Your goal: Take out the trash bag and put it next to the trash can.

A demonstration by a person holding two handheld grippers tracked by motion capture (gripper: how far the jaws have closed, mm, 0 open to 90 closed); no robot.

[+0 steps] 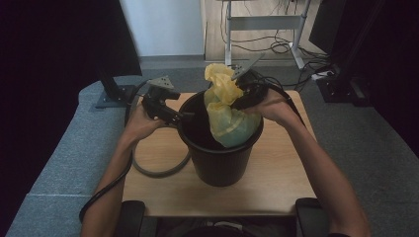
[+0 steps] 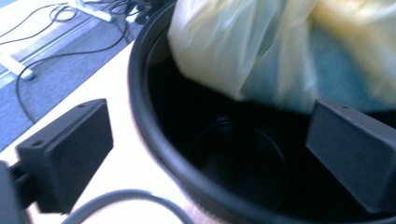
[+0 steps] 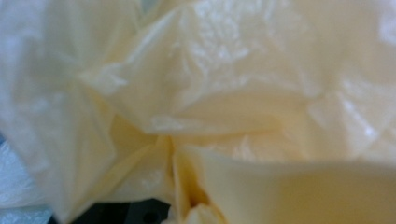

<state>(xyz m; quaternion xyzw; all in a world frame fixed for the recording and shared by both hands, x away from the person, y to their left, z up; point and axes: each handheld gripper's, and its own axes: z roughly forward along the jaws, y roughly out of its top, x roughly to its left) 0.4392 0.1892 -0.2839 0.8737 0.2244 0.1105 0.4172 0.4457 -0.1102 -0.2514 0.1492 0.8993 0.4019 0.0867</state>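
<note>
A black bucket (image 1: 217,163) stands in the middle of the wooden table (image 1: 281,182). A filled yellow plastic bag (image 1: 230,123) sits in its right half and rises above the rim. My right gripper (image 1: 238,91) is shut on the bag's bunched neck at the bucket's far right edge. In the right gripper view the crumpled yellow bag (image 3: 224,93) lies close against the camera. My left gripper (image 1: 186,116) is at the bucket's left rim. In the left gripper view it (image 2: 210,154) stands open with one jaw outside the bucket rim (image 2: 140,107) and one inside, below the bag (image 2: 261,51).
A grey cable (image 1: 158,170) loops on the table left of the bucket. A monitor stand (image 1: 111,94) is on the floor at the far left. A desk frame (image 1: 262,22) with loose cables stands behind the table. Black armrests (image 1: 131,217) flank its near edge.
</note>
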